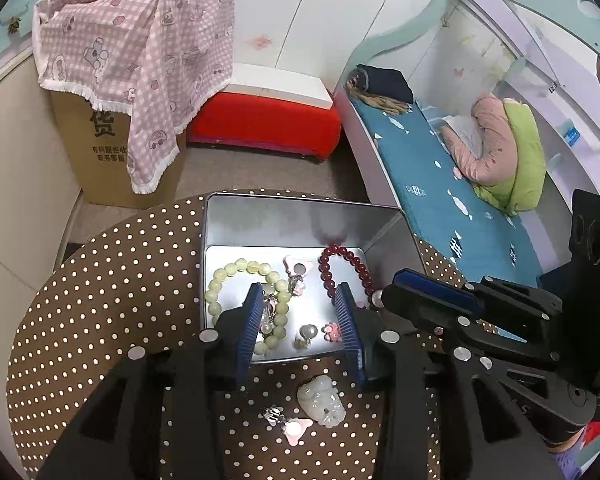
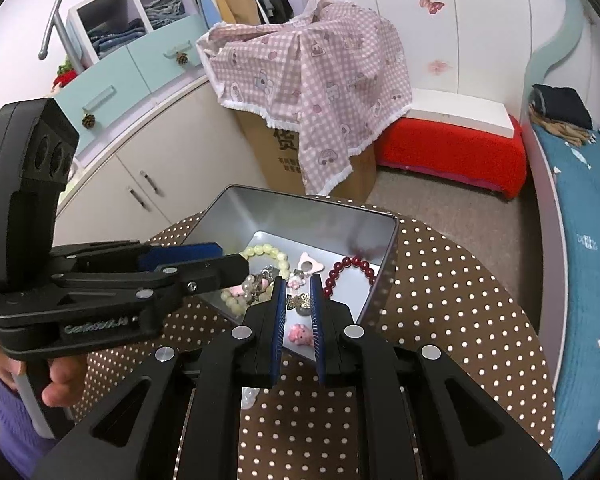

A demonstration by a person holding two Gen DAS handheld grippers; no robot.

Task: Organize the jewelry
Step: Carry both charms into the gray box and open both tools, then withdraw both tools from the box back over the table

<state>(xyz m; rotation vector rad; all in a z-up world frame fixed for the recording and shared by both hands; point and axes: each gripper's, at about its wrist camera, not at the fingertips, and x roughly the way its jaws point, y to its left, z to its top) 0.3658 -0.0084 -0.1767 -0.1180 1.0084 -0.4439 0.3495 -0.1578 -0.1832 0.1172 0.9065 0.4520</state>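
An open silver tin [image 1: 220, 216] stands on the brown polka-dot table [image 1: 100, 300]. In it lie a pale green bead bracelet [image 1: 224, 284], a dark red bead bracelet [image 1: 342, 254], a pink bear-shaped piece [image 1: 298, 266], a pearl [image 1: 309, 332] and a pink flower [image 1: 332, 330]. My left gripper [image 1: 300, 292] hangs open over the tin's near half, with nothing pressed between its pads. My right gripper [image 2: 298, 292] is shut on a small sparkly bow [image 2: 298, 300] above the tin [image 2: 300, 216]. A white jade pendant [image 1: 322, 400] and a pink clip piece [image 1: 294, 428] lie on the cloth before the tin.
Behind the table stand a cardboard box draped in pink checked cloth [image 1: 140, 52] and a red stool [image 1: 268, 120]. A bed with a blue sheet [image 1: 440, 184] runs along the right and cream cabinets [image 2: 160, 160] along the left. A hand [image 2: 60, 384] holds the left gripper's handle.
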